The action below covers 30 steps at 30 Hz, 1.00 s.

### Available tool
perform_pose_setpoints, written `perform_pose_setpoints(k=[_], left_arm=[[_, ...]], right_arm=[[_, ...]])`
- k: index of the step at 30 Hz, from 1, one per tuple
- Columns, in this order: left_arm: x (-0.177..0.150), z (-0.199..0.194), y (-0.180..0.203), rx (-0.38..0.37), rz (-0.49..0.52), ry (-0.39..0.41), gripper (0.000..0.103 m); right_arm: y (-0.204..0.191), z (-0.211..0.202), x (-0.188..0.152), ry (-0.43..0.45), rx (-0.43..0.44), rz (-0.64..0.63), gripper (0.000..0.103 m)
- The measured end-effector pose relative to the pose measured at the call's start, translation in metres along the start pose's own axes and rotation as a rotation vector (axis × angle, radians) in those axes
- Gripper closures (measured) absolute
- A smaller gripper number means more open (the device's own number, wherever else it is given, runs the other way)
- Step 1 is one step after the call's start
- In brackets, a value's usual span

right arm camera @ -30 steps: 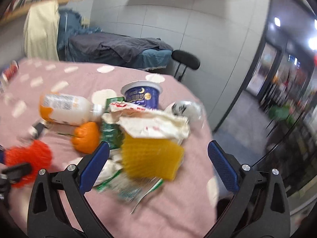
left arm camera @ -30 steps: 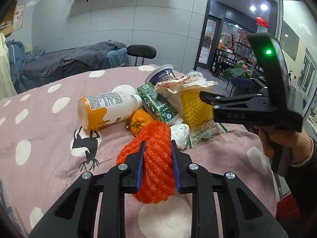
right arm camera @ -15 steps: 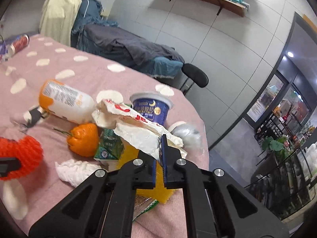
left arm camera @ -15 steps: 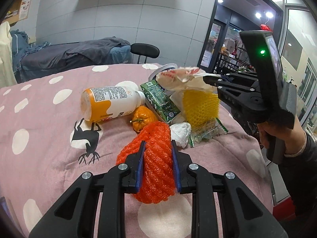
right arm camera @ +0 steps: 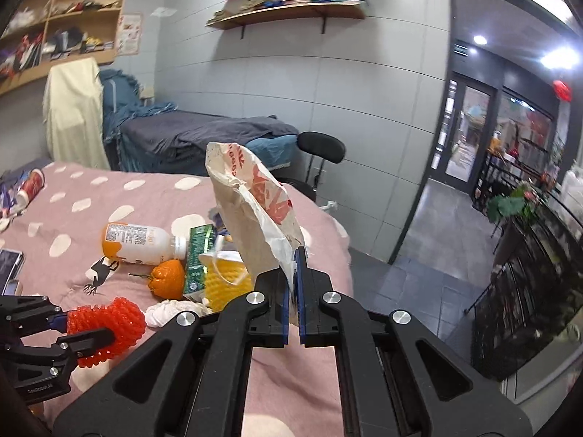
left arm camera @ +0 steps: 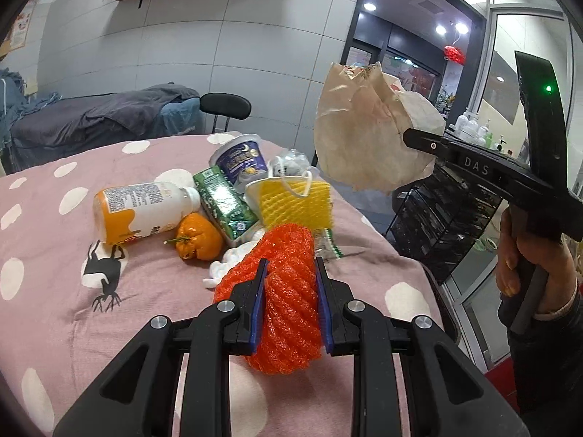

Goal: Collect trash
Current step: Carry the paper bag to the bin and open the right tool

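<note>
My left gripper [left arm camera: 289, 276] is shut on an orange foam fruit net [left arm camera: 288, 291], held just above the pink dotted tablecloth [left arm camera: 54, 167]. My right gripper [right arm camera: 293, 260] is shut on the edge of a crumpled paper bag [right arm camera: 255, 211] with red print, lifted off the pile; the left wrist view shows this paper bag [left arm camera: 364, 134] hanging in the air at the right. On the table lie an orange-and-white bottle [left arm camera: 142, 207], a green carton [left arm camera: 224, 202], a small orange fruit [left arm camera: 196, 242], a yellow foam net [left arm camera: 297, 202], a blue cup [left arm camera: 238, 162] and white tissue [left arm camera: 227, 267].
The table's right edge [left arm camera: 411, 258] drops to a tiled floor with a black wire rack [left arm camera: 448, 218]. A black chair [left arm camera: 224, 107] and a grey-covered bed [left arm camera: 98, 116] stand behind the table. A phone [right arm camera: 7, 266] lies at the table's left side.
My right gripper closed on the paper bag and lifted it up and off the pile, uncovering the yellow net and cup. My left gripper kept its hold on the orange net and shifted slightly.
</note>
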<state>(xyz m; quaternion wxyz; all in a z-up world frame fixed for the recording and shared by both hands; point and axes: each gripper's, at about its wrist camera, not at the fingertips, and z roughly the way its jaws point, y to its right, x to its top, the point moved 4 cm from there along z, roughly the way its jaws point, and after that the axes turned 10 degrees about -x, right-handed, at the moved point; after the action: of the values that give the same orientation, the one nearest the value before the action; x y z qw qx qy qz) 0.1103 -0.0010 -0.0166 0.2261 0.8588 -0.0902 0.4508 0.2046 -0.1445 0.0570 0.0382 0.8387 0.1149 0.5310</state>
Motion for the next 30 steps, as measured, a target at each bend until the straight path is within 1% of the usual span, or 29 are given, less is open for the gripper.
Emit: perform_pose_setpoints(k=[4,8,11,16,18,21,25,27,30], left_arm=[[0.003,0.008,0.02,-0.04,0.037,-0.002,0.079],[0.005,0.018,0.04,-0.095,0.061,-0.014,0.079],[0.006,0.024,0.052,-0.133,0.071,-0.023,0.079],[0.007,0.031,0.072,-0.173,0.096,-0.028,0.079],[0.008,0.034,0.079,-0.186,0.103,-0.028,0.079],[0.008,0.038,0.086,-0.199,0.11,-0.037,0.079],[0.008,0.043,0.095,-0.213,0.115,-0.049,0.079],[0.009,0.047,0.098,-0.219,0.117,-0.055,0.079],[0.008,0.05,0.103,-0.223,0.125,-0.063,0.079]], right_arm=[[0.036,-0.019,-0.017,-0.01,-0.045,0.074,0.099],[0.072,-0.034,-0.036,-0.03,-0.102,0.122,0.099],[0.098,-0.039,-0.058,-0.061,-0.18,0.132,0.099],[0.142,-0.026,-0.11,-0.184,-0.282,0.189,0.099],[0.158,-0.014,-0.136,-0.251,-0.319,0.212,0.099],[0.173,0.007,-0.175,-0.346,-0.342,0.259,0.099],[0.187,0.038,-0.222,-0.457,-0.383,0.287,0.099],[0.194,0.054,-0.245,-0.518,-0.38,0.318,0.099],[0.197,0.075,-0.271,-0.593,-0.379,0.342,0.099]])
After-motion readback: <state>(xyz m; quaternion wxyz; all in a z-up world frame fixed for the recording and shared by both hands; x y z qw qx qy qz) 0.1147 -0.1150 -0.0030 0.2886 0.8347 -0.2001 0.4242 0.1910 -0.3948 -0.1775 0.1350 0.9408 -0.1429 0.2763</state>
